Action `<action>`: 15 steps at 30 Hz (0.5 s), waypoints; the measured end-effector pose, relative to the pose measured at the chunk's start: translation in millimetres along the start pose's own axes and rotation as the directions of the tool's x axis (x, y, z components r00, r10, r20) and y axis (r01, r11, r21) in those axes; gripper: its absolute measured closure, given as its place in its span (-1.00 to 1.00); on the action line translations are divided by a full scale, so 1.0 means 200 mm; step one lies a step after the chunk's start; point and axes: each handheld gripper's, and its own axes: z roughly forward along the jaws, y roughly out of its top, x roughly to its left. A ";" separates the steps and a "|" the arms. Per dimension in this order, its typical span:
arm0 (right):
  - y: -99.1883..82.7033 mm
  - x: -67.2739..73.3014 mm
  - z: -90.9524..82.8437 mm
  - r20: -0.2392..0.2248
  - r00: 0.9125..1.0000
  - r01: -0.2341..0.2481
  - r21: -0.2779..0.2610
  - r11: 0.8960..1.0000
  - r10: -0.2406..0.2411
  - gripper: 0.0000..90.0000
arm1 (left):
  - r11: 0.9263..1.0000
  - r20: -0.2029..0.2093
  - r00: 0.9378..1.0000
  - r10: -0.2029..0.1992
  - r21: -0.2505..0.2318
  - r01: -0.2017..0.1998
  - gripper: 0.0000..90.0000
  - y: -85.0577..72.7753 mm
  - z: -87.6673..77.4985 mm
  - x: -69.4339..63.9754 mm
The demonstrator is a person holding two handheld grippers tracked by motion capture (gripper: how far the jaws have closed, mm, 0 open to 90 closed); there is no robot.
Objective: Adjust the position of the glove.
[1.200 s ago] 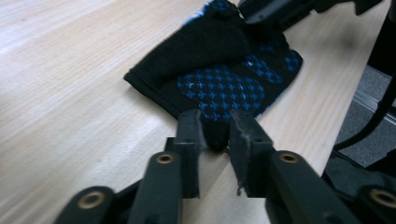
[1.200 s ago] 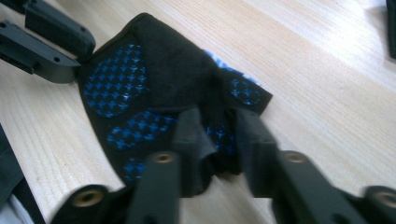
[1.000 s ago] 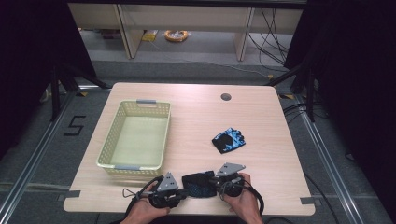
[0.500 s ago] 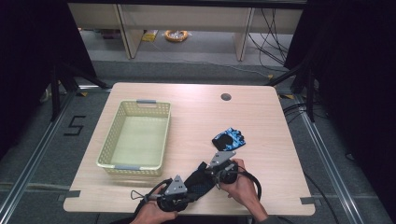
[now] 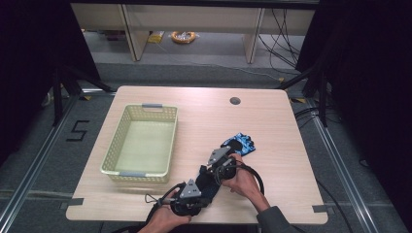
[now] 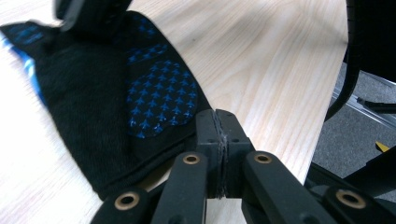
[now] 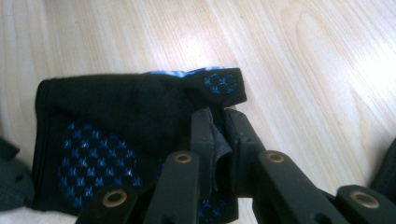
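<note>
A black glove with blue grip dots lies stretched diagonally near the table's front edge, held at both ends. My left gripper is shut on its near hem; in the left gripper view the jaws press together at the glove's edge. My right gripper is shut on the far end, and black fabric shows pinched between its jaws against the glove. A second glove, blue and black, lies bunched just beyond the right gripper.
A pale yellow mesh basket stands at the left of the wooden table. There is a small round cable hole at the back. Floor and metal rails run along the table's sides.
The right gripper has carried its end of the glove away from the front edge toward the second glove. The glove has swung from lying crosswise to diagonal. The left gripper has shifted slightly left.
</note>
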 end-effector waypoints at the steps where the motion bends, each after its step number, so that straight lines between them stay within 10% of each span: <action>1: 0.00 0.00 0.00 0.000 1.000 0.000 0.000 1.000 0.000 0.83 | 1.000 0.000 1.000 0.000 0.000 0.000 0.96 0.00 0.00 0.00; 7: 0.00 -0.01 0.04 0.008 0.999 -0.035 -0.019 0.999 0.035 0.66 | 1.000 0.009 1.000 0.024 -0.008 -0.024 0.90 0.02 0.02 0.00; 15: -0.03 -0.06 -0.04 0.019 0.985 -0.167 -0.091 0.982 0.169 0.33 | 0.998 0.044 0.999 -0.010 -0.063 0.013 0.22 0.02 -0.02 -0.02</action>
